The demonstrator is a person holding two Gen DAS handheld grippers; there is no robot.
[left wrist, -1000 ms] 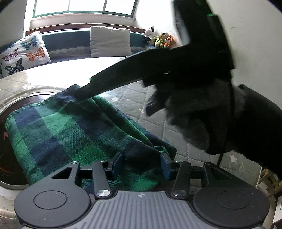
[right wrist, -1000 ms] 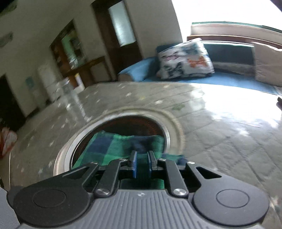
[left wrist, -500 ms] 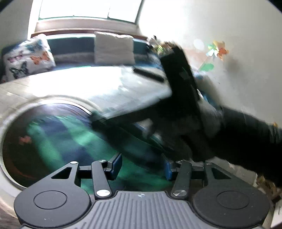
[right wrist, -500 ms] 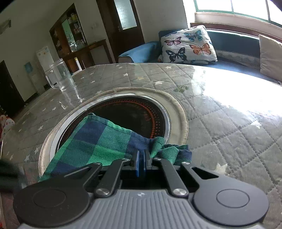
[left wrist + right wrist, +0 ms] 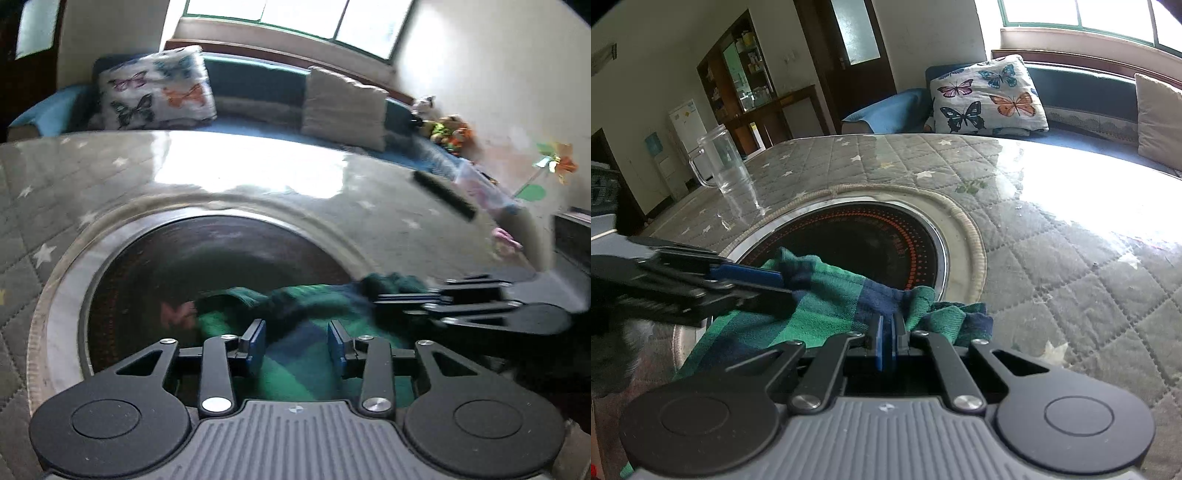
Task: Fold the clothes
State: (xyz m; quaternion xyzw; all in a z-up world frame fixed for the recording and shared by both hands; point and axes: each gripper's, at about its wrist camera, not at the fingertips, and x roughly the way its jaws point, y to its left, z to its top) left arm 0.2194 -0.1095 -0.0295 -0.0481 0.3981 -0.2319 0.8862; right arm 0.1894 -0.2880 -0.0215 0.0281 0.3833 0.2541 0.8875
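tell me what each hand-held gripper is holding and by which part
The right hand-held gripper is shut on a bunched edge of the green plaid cloth. The left hand-held gripper is closing around the cloth's other end, pads not yet pressing.

The quilted counter [image 5: 1071, 266] lies bare to the right of the round black cooktop [image 5: 871, 240]. A glass mug [image 5: 720, 162] stands left, a dark remote [image 5: 443, 195] far right.

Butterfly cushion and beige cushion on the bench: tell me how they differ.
The butterfly cushion is white with colourful butterfly prints; the beige cushion is plain. The butterfly cushion sits at the bench's left end in the left wrist view, the beige cushion further right. Both lean against the backrest under the window.
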